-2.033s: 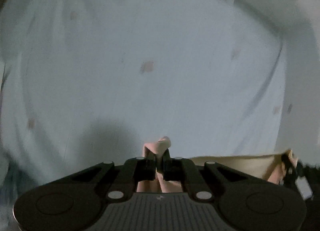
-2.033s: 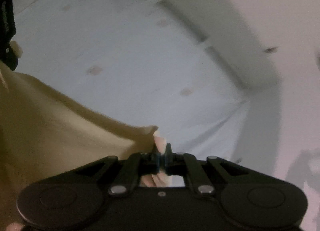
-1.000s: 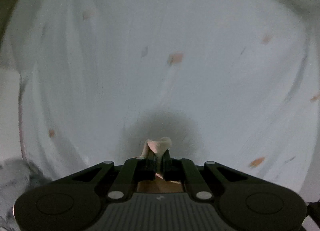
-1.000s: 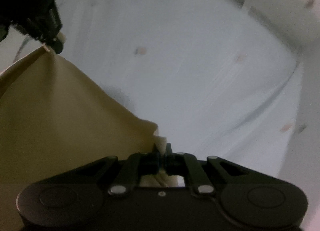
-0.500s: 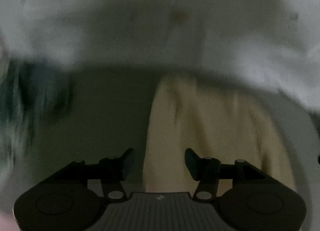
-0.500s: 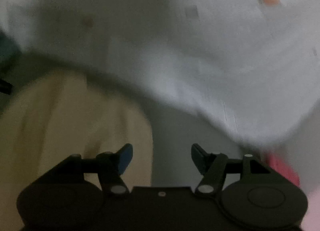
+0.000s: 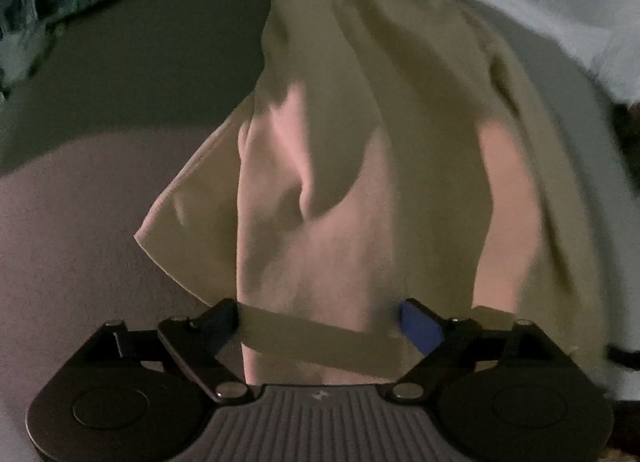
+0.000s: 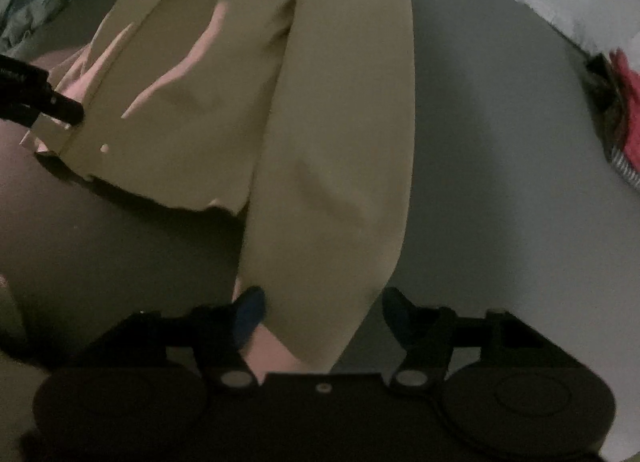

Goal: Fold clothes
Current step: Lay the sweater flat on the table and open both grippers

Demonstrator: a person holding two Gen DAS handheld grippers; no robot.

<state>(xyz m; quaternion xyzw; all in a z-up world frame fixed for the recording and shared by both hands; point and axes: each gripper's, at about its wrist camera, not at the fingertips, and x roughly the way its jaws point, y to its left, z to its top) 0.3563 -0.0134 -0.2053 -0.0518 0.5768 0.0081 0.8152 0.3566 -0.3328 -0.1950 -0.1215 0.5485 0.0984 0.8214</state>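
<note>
Beige garment (image 7: 360, 181) lies rumpled on grey table (image 7: 80, 242). Left gripper (image 7: 320, 322) opening, released, cloth between fingers. Right gripper (image 8: 324, 314) closing over edge, not yet pinching. Grab hem corners evenly, pull flat.

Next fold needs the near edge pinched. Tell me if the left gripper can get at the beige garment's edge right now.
Probably yes. The left gripper hangs right over the beige garment; its jaws are opening, that edge lies between them unpinched, and nothing blocks the way.
</note>
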